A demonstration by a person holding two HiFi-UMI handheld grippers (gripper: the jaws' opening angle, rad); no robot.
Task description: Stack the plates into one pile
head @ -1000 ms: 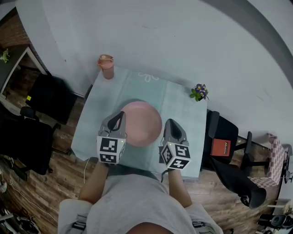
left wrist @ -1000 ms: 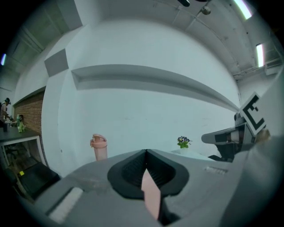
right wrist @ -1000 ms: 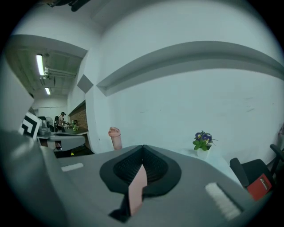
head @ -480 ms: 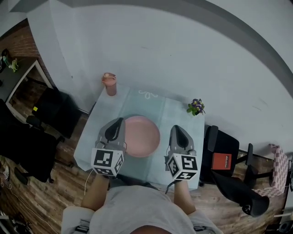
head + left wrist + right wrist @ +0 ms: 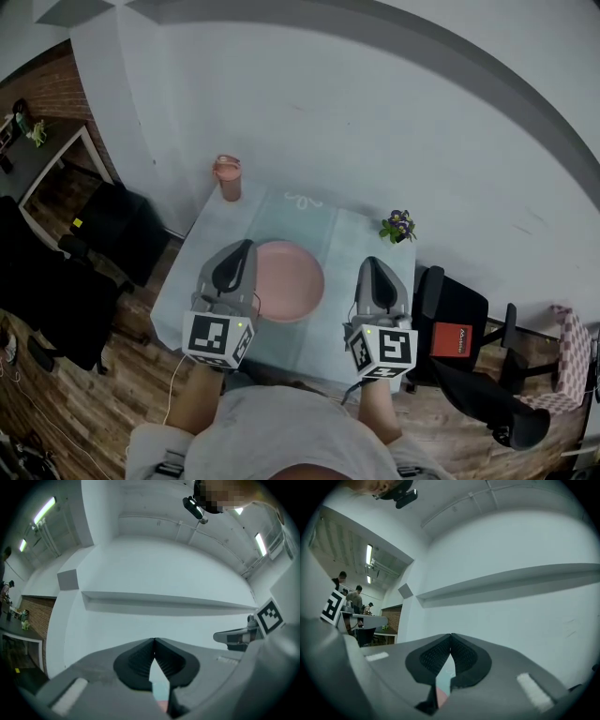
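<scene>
The counter [image 5: 330, 330] has a light blue-green cloth [image 5: 323, 230] over it. A pink plate [image 5: 291, 279] sits between the left hand-held gripper [image 5: 240, 248] and the right hand-held gripper [image 5: 372, 264]. Far past the left one stands a pink cup [image 5: 226, 178]. Just past the right one stands a little flower pot [image 5: 397, 226].

matt pink plate [image 5: 286, 279], smooth tablecloth [image 5: 352, 234], wood floor [image 5: 84, 403]
</scene>
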